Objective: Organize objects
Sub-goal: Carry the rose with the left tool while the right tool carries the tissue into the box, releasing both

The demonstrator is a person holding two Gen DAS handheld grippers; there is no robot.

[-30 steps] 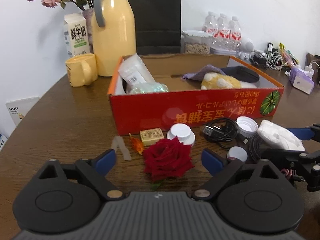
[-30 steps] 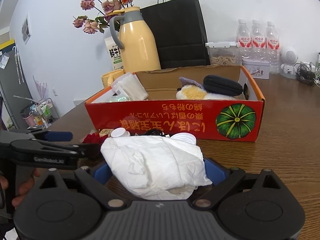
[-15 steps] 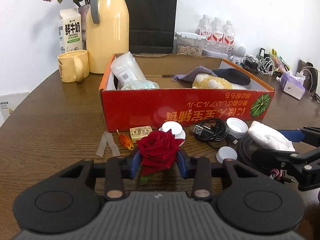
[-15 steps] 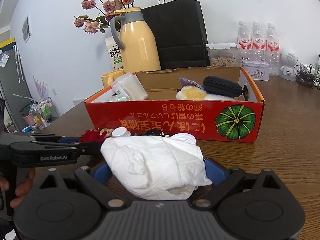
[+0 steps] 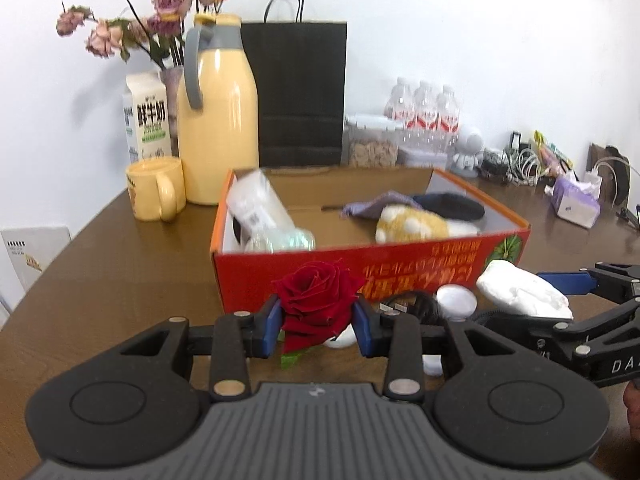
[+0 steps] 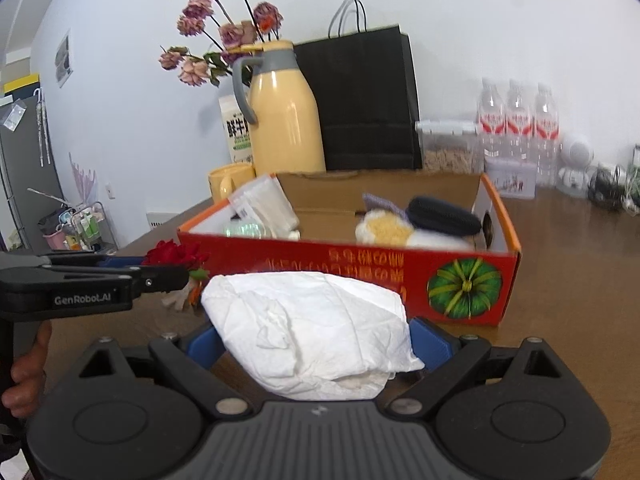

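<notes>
We held the red rose [image 5: 316, 300] in our left gripper [image 5: 318, 326], jaws clamped, bloom pointing twelve o'clock; our right gripper [image 6: 316, 340] jaws gripped crumpled tissue [image 6: 316, 328].

White wall [image 5: 480, 40] stands behind the brown wooden table [image 5: 100, 280]. Left of the table: grey cabinet [image 6: 24, 184] and small cart [image 6: 76, 224].

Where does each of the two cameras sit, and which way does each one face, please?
Left wrist: on the left gripper, looking along its fingers, shut on the red rose, at the red box; right gripper at its right edge.
Right wrist: on the right gripper, holding the white wad; left gripper and a hand at left.
Shared: box, rose, wad, yellow jug.
</notes>
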